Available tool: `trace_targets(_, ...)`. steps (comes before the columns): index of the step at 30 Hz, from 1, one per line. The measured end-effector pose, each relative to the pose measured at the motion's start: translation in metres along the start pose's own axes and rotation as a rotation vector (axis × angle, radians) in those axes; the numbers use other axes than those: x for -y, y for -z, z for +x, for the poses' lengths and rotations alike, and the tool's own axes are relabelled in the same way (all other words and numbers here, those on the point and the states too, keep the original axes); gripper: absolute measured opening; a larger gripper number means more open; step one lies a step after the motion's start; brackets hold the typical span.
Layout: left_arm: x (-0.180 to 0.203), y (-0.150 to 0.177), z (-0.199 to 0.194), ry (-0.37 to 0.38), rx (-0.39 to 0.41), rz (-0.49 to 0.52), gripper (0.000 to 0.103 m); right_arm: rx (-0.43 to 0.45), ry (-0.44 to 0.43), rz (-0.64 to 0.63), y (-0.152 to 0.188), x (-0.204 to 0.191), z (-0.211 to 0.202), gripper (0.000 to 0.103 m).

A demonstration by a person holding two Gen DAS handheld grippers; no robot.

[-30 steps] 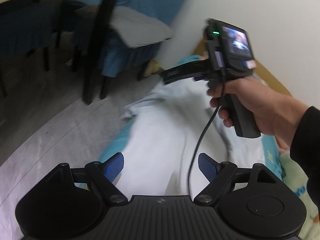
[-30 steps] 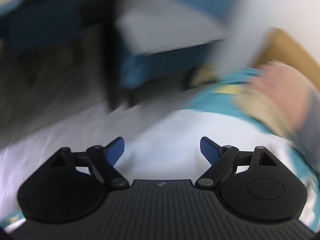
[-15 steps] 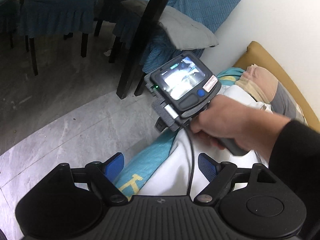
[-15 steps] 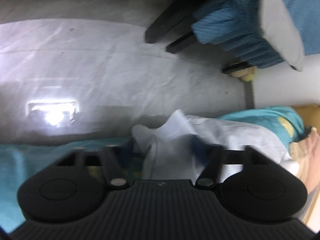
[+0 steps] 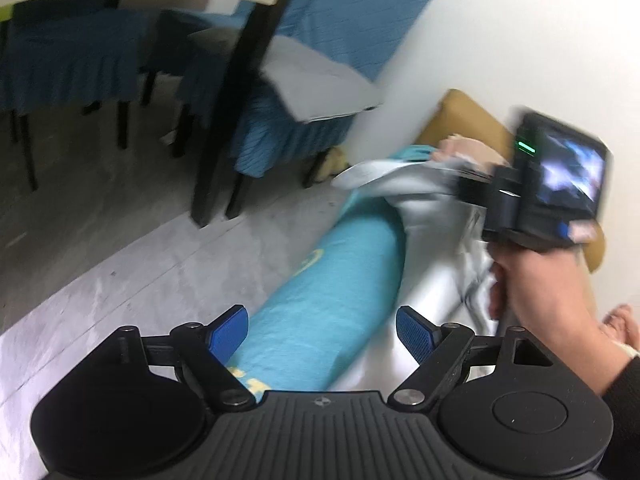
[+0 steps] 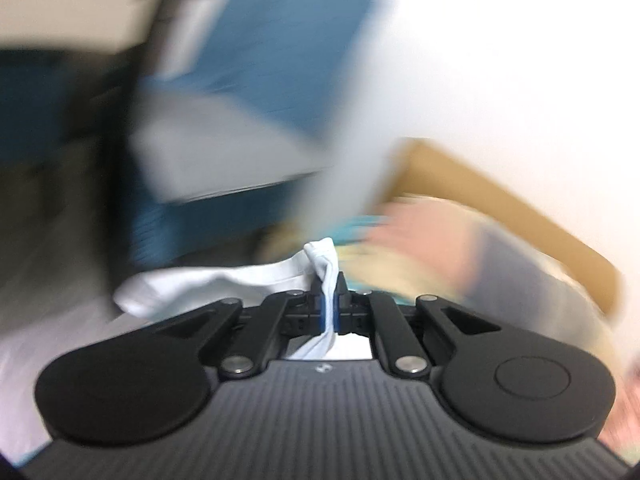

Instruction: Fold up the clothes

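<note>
A: What does the left wrist view show?

B: The left tool (image 5: pixel 322 332), its two blue ribbed pads (image 5: pixel 226 334) set wide apart with nothing between them. Beyond lies a teal cover (image 5: pixel 340 292), soft and rounded at its edge, printed with yellow marks. Right of it a white shirt (image 5: pixel 424 216) lies crumpled in pale, smooth folds.

A: And the right tool?

B: In the left view it is far right, a black pistol-shaped handle with a lit screen, gripped by a hand (image 5: pixel 544 280) in a dark sleeve. In its own view the right tool (image 6: pixel 330 312) has its jaws closed tight on a bunched ridge of the white shirt (image 6: pixel 224 280), which rises as a knotted fold above the pads and spreads flat to the left.

A: What surrounds the cloth?

B: A grey, marbled floor (image 5: pixel 120 264) to the left; a chair (image 5: pixel 304 80) with a quilted blue cover and a grey cushion at far left; a black leg (image 5: pixel 236 100) crossing in front; a mustard board (image 5: pixel 468 120) against the white wall. The right view is heavily blurred beyond the tool.
</note>
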State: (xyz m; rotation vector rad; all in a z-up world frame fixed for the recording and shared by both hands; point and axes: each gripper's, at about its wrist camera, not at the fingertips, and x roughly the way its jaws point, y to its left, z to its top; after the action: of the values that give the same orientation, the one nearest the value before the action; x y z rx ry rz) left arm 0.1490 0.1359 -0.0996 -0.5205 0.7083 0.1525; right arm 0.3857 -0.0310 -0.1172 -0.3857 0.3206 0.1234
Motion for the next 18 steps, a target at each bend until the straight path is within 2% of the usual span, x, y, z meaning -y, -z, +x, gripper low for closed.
trace_targets(2, 0.005, 0.003, 0.002, 0.026, -0.014, 0.017, 0.083, -0.027, 0.122, 0.136, 0.020, 0.046, -0.004, 0.006)
trace_targets(5, 0.013, 0.008, 0.007, 0.043, -0.037, 0.053, 0.083, -0.141, 0.226, 0.322, 0.065, 0.105, 0.003, 0.006)
trace_targets(6, 0.016, 0.010, 0.009, 0.046, -0.043, 0.065, 0.083, -0.173, 0.238, 0.355, 0.079, 0.116, 0.005, 0.007)
trace_targets(8, 0.019, 0.014, 0.014, 0.048, -0.057, 0.081, 0.083, -0.212, 0.209, 0.436, 0.103, 0.133, 0.009, 0.009)
trace_targets(10, 0.022, 0.018, 0.021, 0.048, -0.074, 0.097, 0.083, -0.242, 0.177, 0.505, 0.122, 0.148, 0.008, 0.014)
trace_targets(11, 0.023, 0.019, 0.025, 0.045, -0.086, 0.108, 0.083, -0.239, 0.152, 0.515, 0.121, 0.149, -0.001, 0.029)
trace_targets(12, 0.024, 0.020, 0.027, 0.041, -0.095, 0.119, 0.083, -0.235, 0.127, 0.525, 0.119, 0.149, -0.011, 0.049)
trace_targets(13, 0.027, 0.021, 0.028, 0.039, -0.096, 0.131, 0.083, -0.230, 0.102, 0.536, 0.118, 0.150, -0.020, 0.062)
trace_targets(14, 0.029, 0.022, 0.029, 0.039, -0.093, 0.143, 0.083, -0.226, 0.078, 0.546, 0.116, 0.151, -0.030, 0.082)
trace_targets(18, 0.038, 0.026, 0.027, 0.037, -0.079, 0.196, 0.083, -0.210, -0.022, 0.586, 0.111, 0.153, -0.068, 0.083)
